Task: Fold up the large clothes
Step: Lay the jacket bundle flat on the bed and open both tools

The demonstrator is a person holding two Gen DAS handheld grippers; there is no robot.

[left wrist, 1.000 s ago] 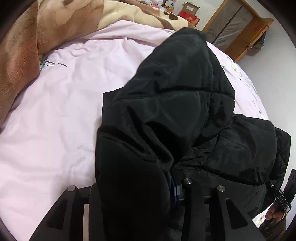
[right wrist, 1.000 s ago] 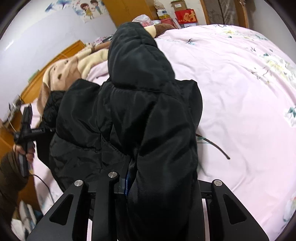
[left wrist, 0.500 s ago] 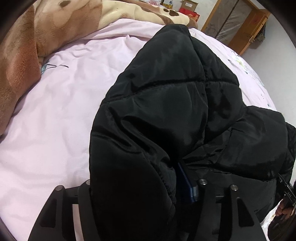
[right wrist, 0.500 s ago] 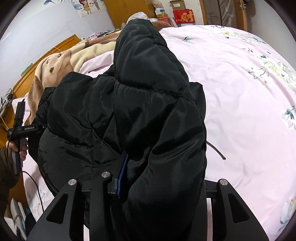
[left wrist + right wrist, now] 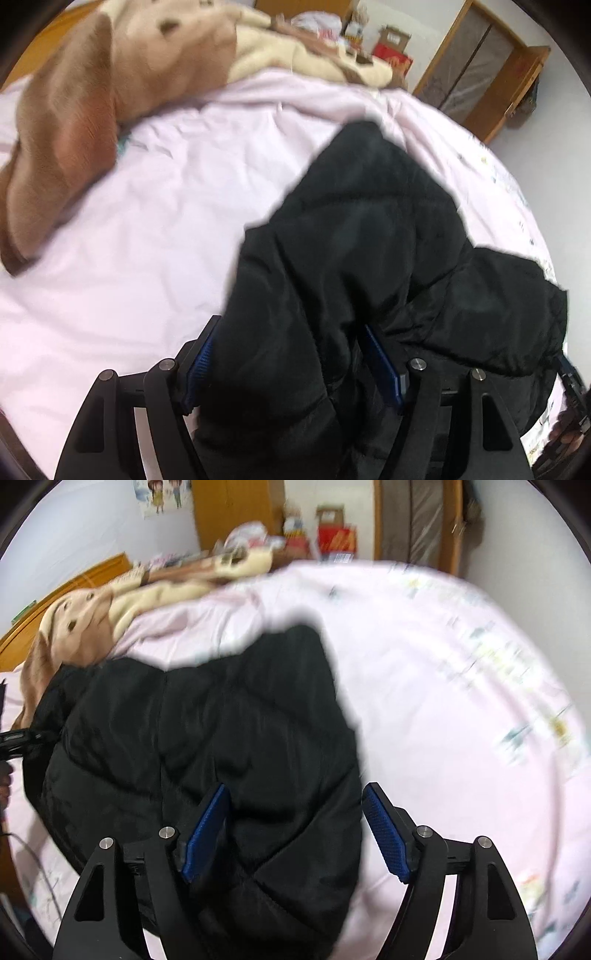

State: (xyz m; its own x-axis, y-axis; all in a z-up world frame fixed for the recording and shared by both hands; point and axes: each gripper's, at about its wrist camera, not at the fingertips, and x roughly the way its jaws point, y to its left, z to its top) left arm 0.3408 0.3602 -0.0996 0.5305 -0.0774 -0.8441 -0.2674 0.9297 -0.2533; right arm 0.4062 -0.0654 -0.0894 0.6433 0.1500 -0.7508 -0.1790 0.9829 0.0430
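One black padded jacket (image 5: 354, 266) lies between two just-opened claws, left (image 5: 295, 365) and right (image 5: 295, 834), neither gripping.

No legible txt or labels; frames too blurry.

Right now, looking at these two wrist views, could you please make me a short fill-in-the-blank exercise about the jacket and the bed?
1. The padded jacket is ____ in colour.
2. It lies on a bed sheet that is pale ____.
3. The pads on the right tool are ____ in colour.
4. A plush blanket lies at the bed's far side; its colours are brown and ____.

Missing words: black; pink; blue; cream
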